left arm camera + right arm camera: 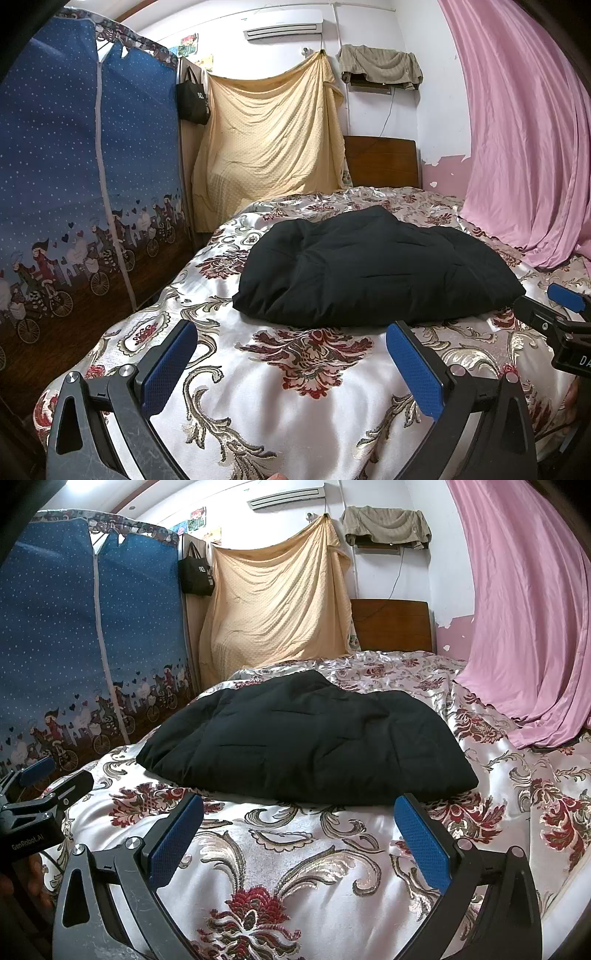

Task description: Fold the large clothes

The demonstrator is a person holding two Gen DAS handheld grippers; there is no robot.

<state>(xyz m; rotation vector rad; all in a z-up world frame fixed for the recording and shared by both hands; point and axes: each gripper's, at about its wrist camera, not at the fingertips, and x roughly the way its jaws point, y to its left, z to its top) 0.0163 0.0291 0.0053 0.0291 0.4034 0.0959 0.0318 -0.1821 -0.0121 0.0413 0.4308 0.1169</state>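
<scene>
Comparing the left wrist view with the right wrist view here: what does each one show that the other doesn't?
Only the left wrist view shows the right gripper from outside, at its right edge. Only the right wrist view shows the left gripper from outside, at its left edge, with a printed label on its body. Both show the black garment lying in a bundle on the floral bedspread, untouched, both grippers open, the blue wardrobe and the pink curtain.

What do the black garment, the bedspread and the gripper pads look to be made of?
Black garment: likely padded matte synthetic, judging by the stitched quilt lines and puffy bulk.
Bedspread: satin-like woven fabric, glossy highlights, raised floral pattern that looks like brocade.
Left gripper and right gripper pads: blue, probably rubber or textured plastic, with a fine dimpled grid.
</scene>
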